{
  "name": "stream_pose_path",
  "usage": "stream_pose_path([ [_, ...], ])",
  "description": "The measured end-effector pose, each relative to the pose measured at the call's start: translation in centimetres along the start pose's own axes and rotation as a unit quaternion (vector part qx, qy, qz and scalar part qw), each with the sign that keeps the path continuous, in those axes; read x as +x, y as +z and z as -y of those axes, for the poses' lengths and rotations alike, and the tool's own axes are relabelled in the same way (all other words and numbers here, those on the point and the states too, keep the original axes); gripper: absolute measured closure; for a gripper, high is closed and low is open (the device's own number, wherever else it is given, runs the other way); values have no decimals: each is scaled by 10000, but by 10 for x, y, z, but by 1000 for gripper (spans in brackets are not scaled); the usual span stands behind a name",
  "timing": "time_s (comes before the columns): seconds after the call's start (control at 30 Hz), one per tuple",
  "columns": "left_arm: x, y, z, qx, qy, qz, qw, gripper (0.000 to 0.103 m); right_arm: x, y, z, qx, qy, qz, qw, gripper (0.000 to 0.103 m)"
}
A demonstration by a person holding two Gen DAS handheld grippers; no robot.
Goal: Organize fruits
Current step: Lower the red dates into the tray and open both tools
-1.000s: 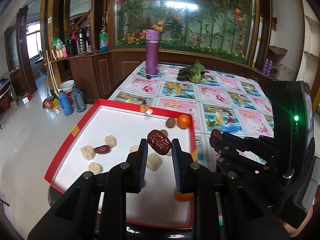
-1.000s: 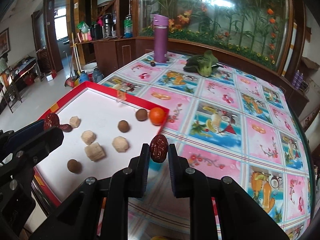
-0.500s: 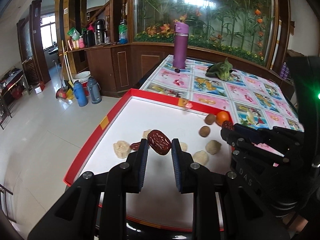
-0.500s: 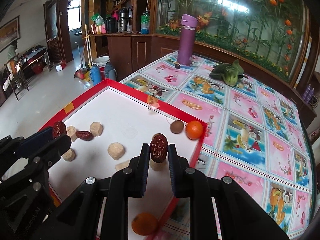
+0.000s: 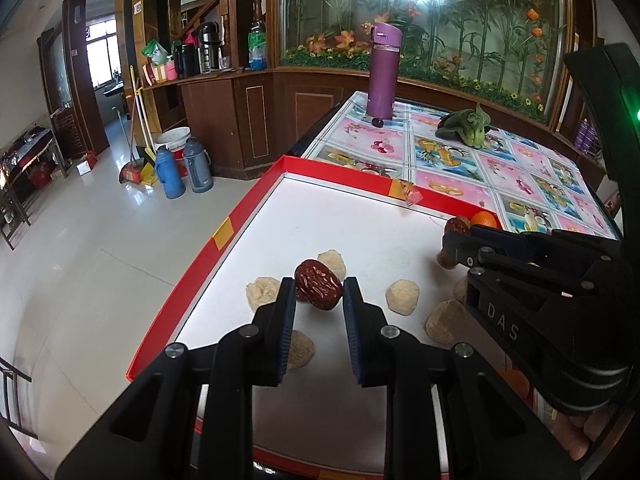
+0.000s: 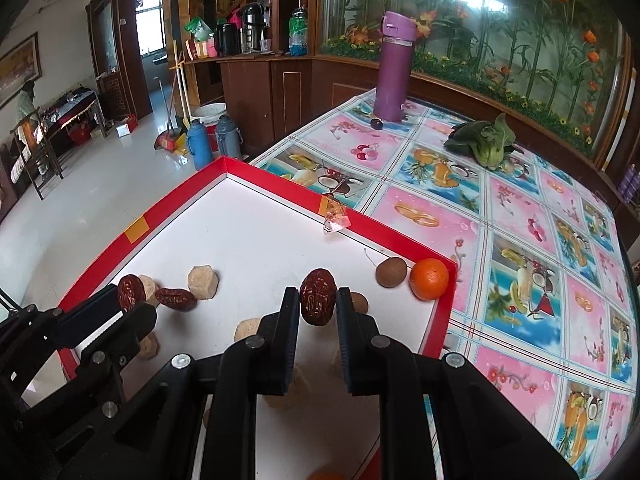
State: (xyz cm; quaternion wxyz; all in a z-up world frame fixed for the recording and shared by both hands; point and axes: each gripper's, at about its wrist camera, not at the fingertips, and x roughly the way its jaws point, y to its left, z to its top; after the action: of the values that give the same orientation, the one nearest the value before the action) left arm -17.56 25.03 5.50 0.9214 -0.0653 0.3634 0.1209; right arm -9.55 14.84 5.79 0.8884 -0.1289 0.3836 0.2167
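Note:
My left gripper (image 5: pixel 319 294) is shut on a wrinkled red date (image 5: pixel 318 285) above the left part of the red-rimmed white tray (image 5: pixel 236 220). In the right wrist view my right gripper (image 6: pixel 318 300) is shut on another red date (image 6: pixel 317 297) over the tray's middle. A third date (image 6: pixel 175 299) lies on the tray beside the left gripper's tip (image 6: pixel 128 298). Pale beige lumps (image 5: pixel 403 297) are scattered on the tray. An orange (image 6: pixel 429 279) and a brown round fruit (image 6: pixel 391 271) sit in the tray's far right corner.
The tray rests on a table with a fruit-print cloth (image 6: pixel 520 208). A purple flask (image 6: pixel 393 66) and a green leafy vegetable (image 6: pixel 484 142) stand at the table's far end. Beyond the tray's left edge the floor drops away, with thermos jugs (image 5: pixel 184 168) there.
Both grippers have swung left and forward over the tray, each still holding its date. The right gripper came from over the tablecloth to above the tray's white surface.

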Motion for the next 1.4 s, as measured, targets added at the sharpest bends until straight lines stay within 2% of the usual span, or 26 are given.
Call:
stream_pose_path([
  [1.0,31,-2,4,123,-7,-404,9991,77,40,12,5,266,-78,-572,9980,86],
  [1.4,48,2,7,134,39,-610,9980,77,49,11,4,261,-109,-621,9977,86],
])
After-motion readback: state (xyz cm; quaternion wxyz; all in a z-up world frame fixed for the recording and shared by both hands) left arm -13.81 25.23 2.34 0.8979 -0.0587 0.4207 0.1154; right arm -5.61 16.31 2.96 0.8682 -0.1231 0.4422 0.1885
